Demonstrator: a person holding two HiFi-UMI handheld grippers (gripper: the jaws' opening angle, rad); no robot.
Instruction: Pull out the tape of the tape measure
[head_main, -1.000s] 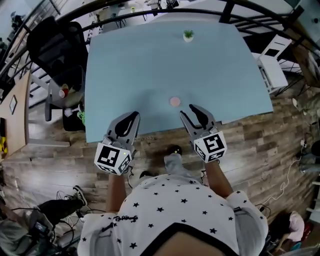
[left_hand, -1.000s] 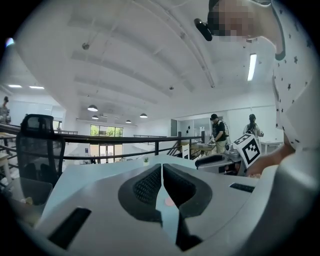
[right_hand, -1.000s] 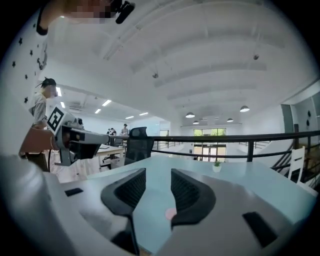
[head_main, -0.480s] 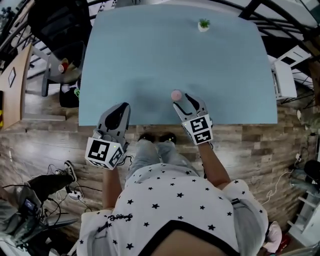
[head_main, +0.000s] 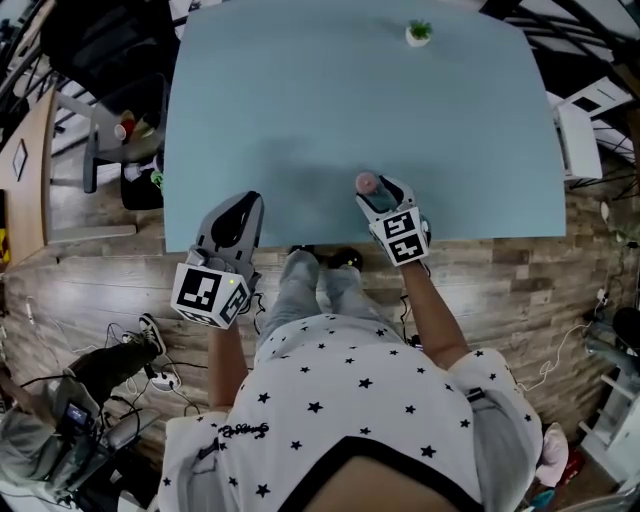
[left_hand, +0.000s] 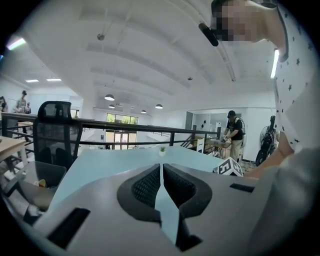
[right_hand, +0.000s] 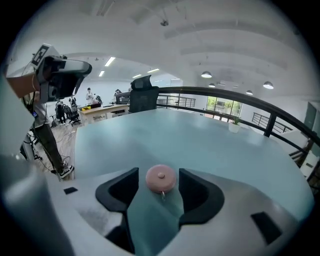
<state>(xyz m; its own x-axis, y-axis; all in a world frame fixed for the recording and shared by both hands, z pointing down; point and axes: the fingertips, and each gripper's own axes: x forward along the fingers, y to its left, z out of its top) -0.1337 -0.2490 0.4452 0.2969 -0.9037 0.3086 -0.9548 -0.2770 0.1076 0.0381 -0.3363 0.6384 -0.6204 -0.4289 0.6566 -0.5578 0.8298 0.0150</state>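
Note:
The tape measure (head_main: 366, 183) (right_hand: 161, 178) is a small round pink disc with a short metal tab, lying flat near the front edge of the light blue table (head_main: 300, 110). My right gripper (head_main: 378, 192) (right_hand: 158, 175) is open. Its jaws have just been opening and now stand on either side of the disc, with small gaps showing at both pads. My left gripper (head_main: 243, 203) (left_hand: 161, 168) is shut on nothing. It hovers over the table's front edge, well to the left of the disc, pointing across the tabletop.
A small potted plant (head_main: 419, 32) (right_hand: 234, 124) stands at the table's far side. A black office chair (head_main: 105, 55) is beyond the left corner, and a dark railing (right_hand: 240, 97) runs behind the table. People work at desks in the distance.
My right gripper has come down and forward to the tape measure, its jaws spreading wider until they straddle the disc. The left gripper has shifted a little onto the table's front edge, still shut.

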